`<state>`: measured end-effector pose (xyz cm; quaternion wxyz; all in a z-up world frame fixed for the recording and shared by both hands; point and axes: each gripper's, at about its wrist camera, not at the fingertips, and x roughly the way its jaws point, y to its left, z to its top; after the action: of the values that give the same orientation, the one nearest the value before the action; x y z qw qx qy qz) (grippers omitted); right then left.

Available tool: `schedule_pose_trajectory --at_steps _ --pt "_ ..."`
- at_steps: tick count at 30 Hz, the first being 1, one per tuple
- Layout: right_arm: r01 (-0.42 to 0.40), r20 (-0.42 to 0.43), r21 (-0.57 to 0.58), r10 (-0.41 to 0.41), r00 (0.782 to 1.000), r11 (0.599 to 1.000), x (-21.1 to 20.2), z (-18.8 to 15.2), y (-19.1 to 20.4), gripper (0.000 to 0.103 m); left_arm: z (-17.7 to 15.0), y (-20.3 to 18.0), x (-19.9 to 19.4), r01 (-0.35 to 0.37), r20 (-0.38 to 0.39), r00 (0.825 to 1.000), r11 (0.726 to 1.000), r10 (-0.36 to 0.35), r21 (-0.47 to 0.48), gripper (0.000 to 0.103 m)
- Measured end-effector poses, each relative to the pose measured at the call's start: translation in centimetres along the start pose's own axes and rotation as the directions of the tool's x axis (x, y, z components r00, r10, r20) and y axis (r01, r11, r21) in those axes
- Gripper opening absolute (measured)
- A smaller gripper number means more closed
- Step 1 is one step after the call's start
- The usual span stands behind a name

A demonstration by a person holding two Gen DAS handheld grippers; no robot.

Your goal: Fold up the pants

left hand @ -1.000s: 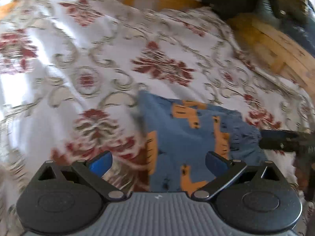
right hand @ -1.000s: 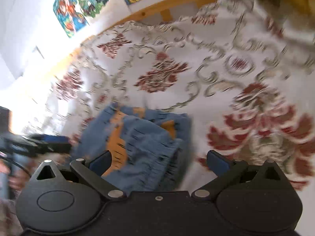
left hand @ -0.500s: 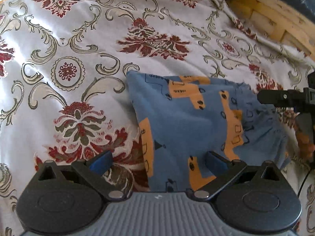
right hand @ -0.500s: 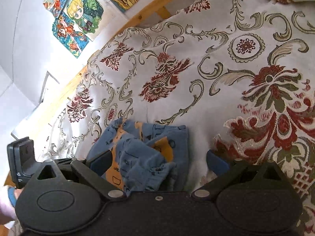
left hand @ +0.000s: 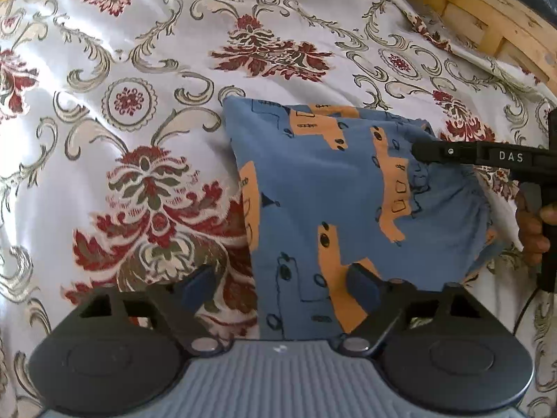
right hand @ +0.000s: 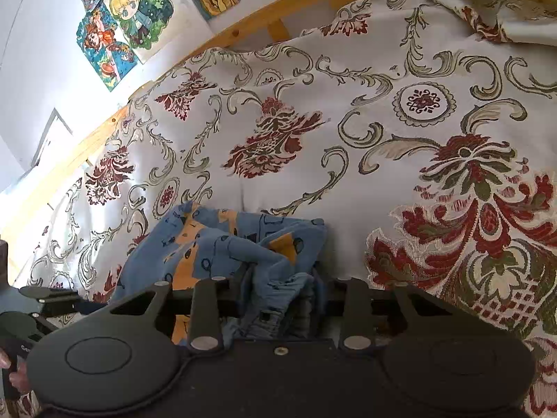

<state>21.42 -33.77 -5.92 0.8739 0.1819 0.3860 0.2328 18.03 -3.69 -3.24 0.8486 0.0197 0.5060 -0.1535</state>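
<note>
The right gripper (right hand: 282,289) has apparently clamped the pants (right hand: 222,247).

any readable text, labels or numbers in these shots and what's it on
"DAS" in pale letters on the black body of the right gripper, seen from the left wrist view.
Pale lettering on a dark object at the lower left edge of the right wrist view, cut off, unreadable.
No readable words on the wall posters.

We read one clear marking: the white letters "DAS" on the black side of the right gripper (left hand: 431,151), seen from the left wrist view. At the left edge of the right wrist view, a dark device (right hand: 15,351) carries small pale lettering we cannot make out.
</note>
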Motion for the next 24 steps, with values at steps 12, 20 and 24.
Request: schedule_pose_trajectory --at_steps 12,20,24 --pt "0.026 0.023 -0.042 -0.025 0.999 0.999 -0.5 -0.1 0.8 0.033 -0.2 0.0 -0.1 0.053 -0.013 0.998 0.997 -0.054 -0.060 0.056" --pt "0.042 0.056 -0.070 -0.038 0.998 0.997 -1.5 -0.1 1.8 0.028 -0.3 0.2 -0.7 0.050 -0.002 0.999 0.995 -0.051 -0.086 0.036" --pt "0.055 0.087 -0.118 -0.045 0.995 0.992 -2.4 -0.2 3.0 0.025 -0.1 -0.2 -1.3 0.029 0.003 1.000 0.995 -0.029 -0.093 0.028"
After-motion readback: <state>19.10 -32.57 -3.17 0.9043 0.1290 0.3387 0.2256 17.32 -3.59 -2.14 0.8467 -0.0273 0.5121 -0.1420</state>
